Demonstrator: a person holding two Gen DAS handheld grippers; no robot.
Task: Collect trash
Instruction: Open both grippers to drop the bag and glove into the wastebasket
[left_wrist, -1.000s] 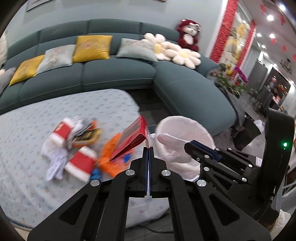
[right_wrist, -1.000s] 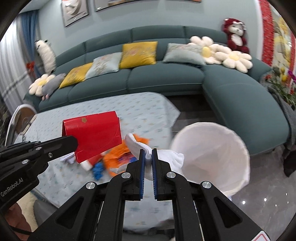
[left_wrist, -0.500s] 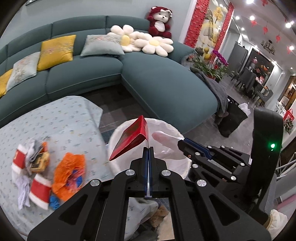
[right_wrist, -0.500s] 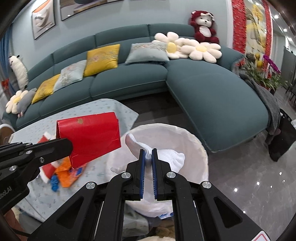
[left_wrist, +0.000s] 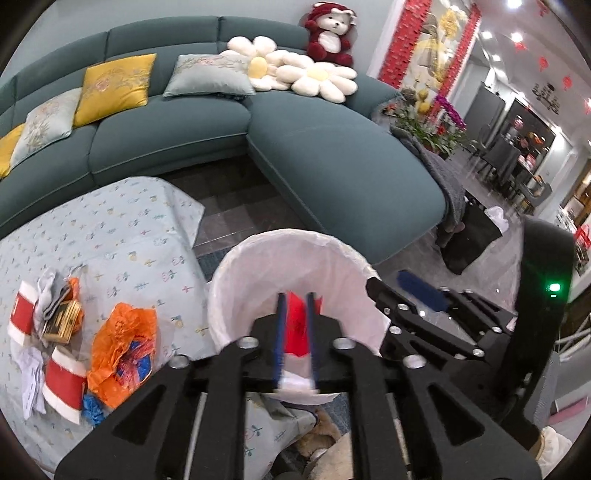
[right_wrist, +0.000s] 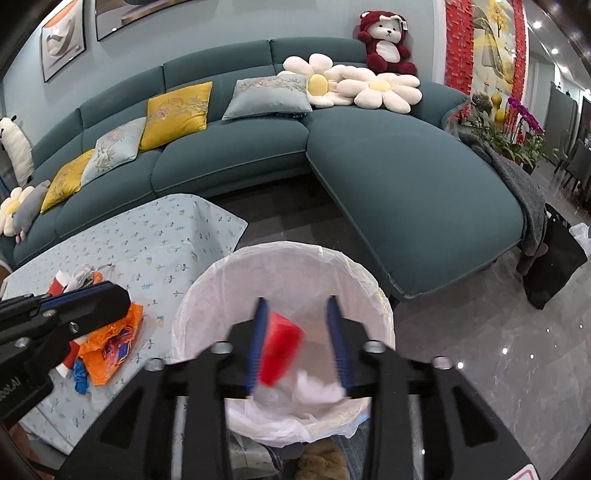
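Observation:
A waste bin with a white liner (left_wrist: 258, 258) (right_wrist: 207, 291) stands by the table's corner. My left gripper (left_wrist: 295, 332) is open over it, and a blurred red bag (left_wrist: 298, 326) lies in the bin below the jaws. My right gripper (right_wrist: 298, 339) is open over the bin too. The red bag (right_wrist: 280, 347) and a white crumpled cloth (right_wrist: 317, 387) lie inside. More trash stays on the table: an orange plastic bag (left_wrist: 122, 339) (right_wrist: 107, 339), red-and-white cups (left_wrist: 64, 384) and a small box (left_wrist: 64, 321).
The table with a pale floral cloth (left_wrist: 122, 229) (right_wrist: 147, 240) is to the left. A teal corner sofa (left_wrist: 332, 147) (right_wrist: 406, 177) stands behind. A black bag (right_wrist: 554, 258) sits on the glossy floor to the right.
Both grippers have opened over the bin. The red bag has left my left gripper and the white cloth my right gripper, and both now lie in the bin.

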